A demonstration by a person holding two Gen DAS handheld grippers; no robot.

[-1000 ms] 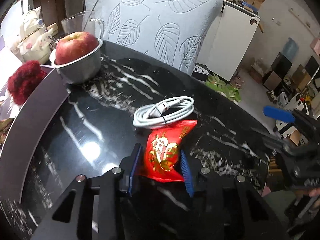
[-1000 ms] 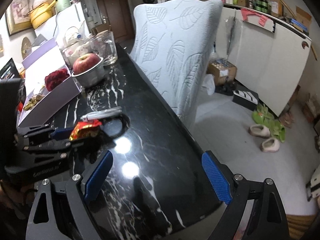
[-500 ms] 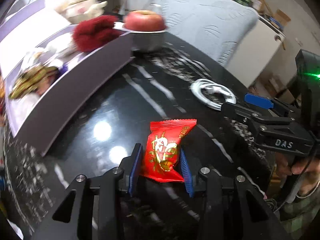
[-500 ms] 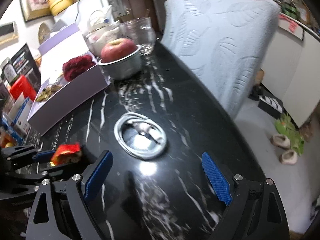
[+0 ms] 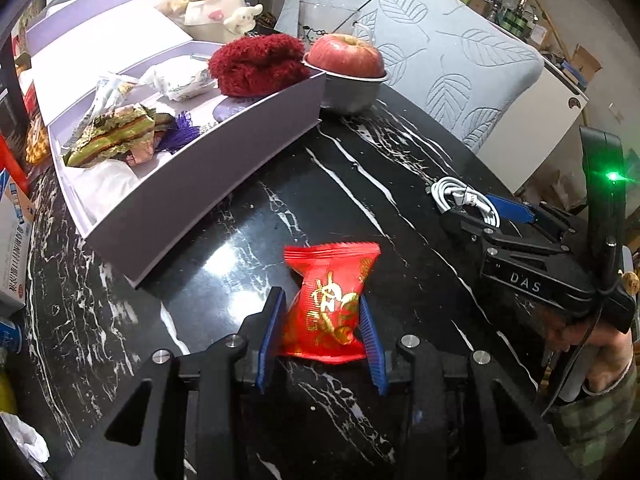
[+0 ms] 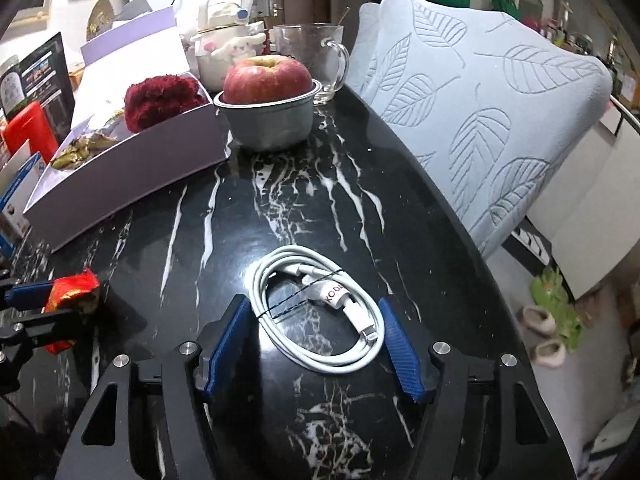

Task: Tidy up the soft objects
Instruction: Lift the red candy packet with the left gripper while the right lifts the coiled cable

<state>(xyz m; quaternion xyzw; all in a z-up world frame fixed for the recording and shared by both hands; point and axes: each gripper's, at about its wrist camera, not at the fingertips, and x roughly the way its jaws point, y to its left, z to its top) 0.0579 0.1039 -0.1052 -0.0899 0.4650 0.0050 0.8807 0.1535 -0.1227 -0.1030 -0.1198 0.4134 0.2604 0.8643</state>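
Gripping a red foil snack packet with gold print (image 5: 329,307), the left gripper (image 5: 322,332) has its blue ribbed fingers (image 5: 271,330) clenched on the packet's two sides; packet held above the black white-veined marble bench (image 5: 360,184), just in front of the lilac cardboard box (image 5: 208,184).

Right gripper (image 6: 316,344) — jaws closing around the coiled white charging cable (image 6: 320,312); cable lies flat on the bench between the blue fingers (image 6: 226,344); left pad touches the coil's edge, right pad just beside it; no firm squeeze visible yet.

Lilac box contents: a fuzzy dark-red soft item (image 5: 258,64) at the far end, a green-gold foil wrapper (image 5: 116,134) nearer, a crumpled white wrapper (image 5: 180,82) between them.

Red apple (image 6: 267,79) sits in a grey metal bowl (image 6: 272,124) touching the box's far corner; clear glass mug (image 6: 316,60) just behind the bowl.

Pale blue leaf-embossed chair back (image 6: 480,120) stands along the bench's right edge; in the left wrist view a hand (image 5: 588,336) holds the right gripper's handle.
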